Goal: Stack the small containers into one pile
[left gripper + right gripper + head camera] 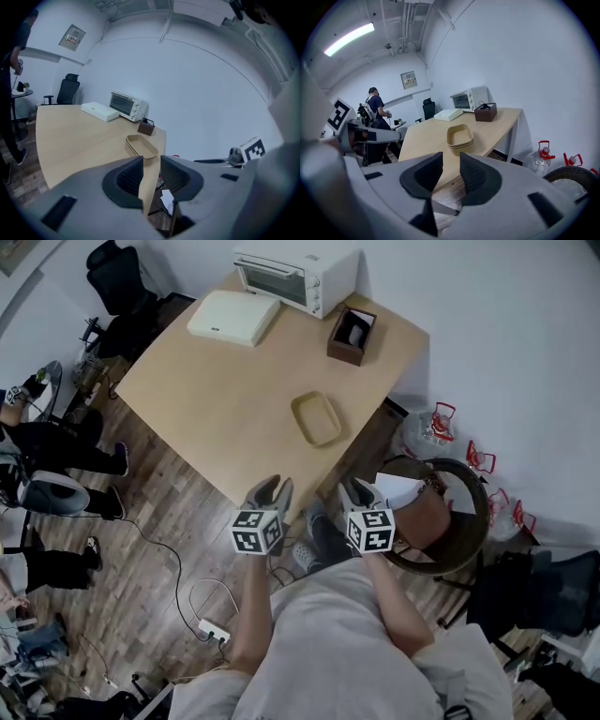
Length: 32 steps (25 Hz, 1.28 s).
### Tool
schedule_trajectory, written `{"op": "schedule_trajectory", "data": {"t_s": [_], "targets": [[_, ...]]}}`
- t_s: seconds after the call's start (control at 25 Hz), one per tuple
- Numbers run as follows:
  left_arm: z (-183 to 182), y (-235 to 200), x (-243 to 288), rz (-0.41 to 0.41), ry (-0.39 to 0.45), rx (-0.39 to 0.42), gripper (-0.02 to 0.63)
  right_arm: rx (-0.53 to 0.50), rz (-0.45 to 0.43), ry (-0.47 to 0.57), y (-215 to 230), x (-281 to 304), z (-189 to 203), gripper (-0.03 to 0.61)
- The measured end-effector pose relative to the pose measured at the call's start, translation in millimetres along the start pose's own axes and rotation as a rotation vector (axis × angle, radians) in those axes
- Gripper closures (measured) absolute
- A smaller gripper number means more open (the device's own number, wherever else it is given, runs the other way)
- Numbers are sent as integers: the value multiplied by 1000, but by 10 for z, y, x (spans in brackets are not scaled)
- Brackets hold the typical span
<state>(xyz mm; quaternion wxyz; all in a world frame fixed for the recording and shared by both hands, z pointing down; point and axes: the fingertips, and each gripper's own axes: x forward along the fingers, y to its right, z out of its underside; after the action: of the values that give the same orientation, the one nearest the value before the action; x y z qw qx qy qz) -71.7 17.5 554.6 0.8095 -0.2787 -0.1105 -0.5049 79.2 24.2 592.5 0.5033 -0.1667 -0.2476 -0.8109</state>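
A pile of shallow tan containers (317, 418) (140, 146) (460, 136) sits nested near the right edge of the wooden table (216, 399). Both grippers hang off the table's near corner, close to the person's body. My left gripper (272, 486) (151, 161) is open, with only the table edge and floor seen through the gap. My right gripper (359, 488) (450, 159) is also open, with a narrow gap and nothing between its jaws. Both point toward the pile from a distance.
A white toaster oven (295, 273), a flat white box (234, 317) and a small brown box (352, 334) stand at the table's far side. A round chair (436, 512) and red-handled bottles (441, 423) are to the right. People stand at the left. A power strip (214, 630) lies on the floor.
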Motion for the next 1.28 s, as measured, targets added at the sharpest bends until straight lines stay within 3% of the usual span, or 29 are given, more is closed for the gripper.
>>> {"op": "schedule_trajectory", "data": {"t_s": [0.68,1.12,1.28], "targets": [[495,310,-533,-55,36,-16,508,-44,-26,10,-187,-458,391,463],[610,560,-495,-45,10,27,509,-18,-35,16,-37,-462,416,463],[475,536,-479,-56,31,23,509,-33,-46,20,-86,-409,286,465]]}}
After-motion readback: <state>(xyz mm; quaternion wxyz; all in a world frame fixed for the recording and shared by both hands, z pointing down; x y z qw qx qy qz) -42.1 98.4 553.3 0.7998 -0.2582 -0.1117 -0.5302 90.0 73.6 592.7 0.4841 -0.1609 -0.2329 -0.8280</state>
